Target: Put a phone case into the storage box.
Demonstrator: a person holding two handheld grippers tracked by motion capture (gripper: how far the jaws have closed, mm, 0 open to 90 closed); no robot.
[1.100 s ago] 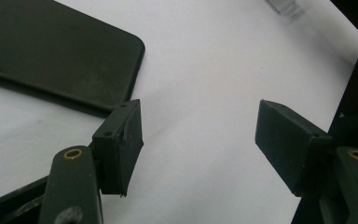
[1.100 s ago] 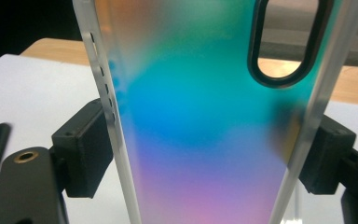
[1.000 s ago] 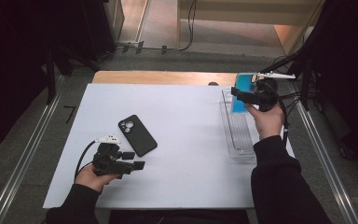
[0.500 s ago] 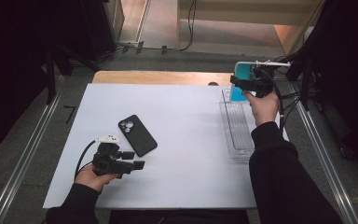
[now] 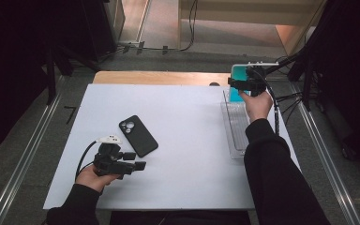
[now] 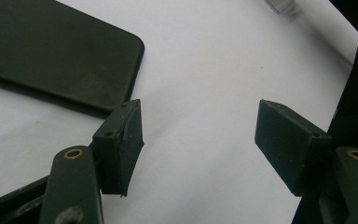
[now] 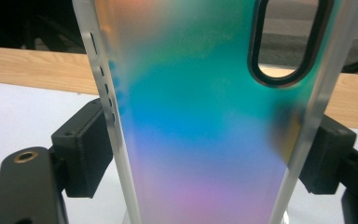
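We hold the case [image 7: 205,121] in the right gripper [image 5: 249,84], pads clamped on its two long edges. It's an iridescent phone case w/ frosted rims: teal at top, blue mid, pink toward the bottom; camera cutout at upper right in the right gripper view. In the high view it sits at the far right end of the table [image 5: 192,122], raised above the far end of the clear tray [image 5: 234,129]. Tray lies along the table's right side, long axis running away from us. We see the right sleeve crossing its near end.

Our left gripper [image 5: 122,164] rests low at the near left of the table, jaws apart, nothing between them. In the left gripper view both pads hang over bare white surface. The black phone [image 5: 138,136] lies flat just beyond it, back up, camera end toward the far side; approx. diagonal on the table. Phone and left gripper: near, not touching. Phone and tray: well apart.
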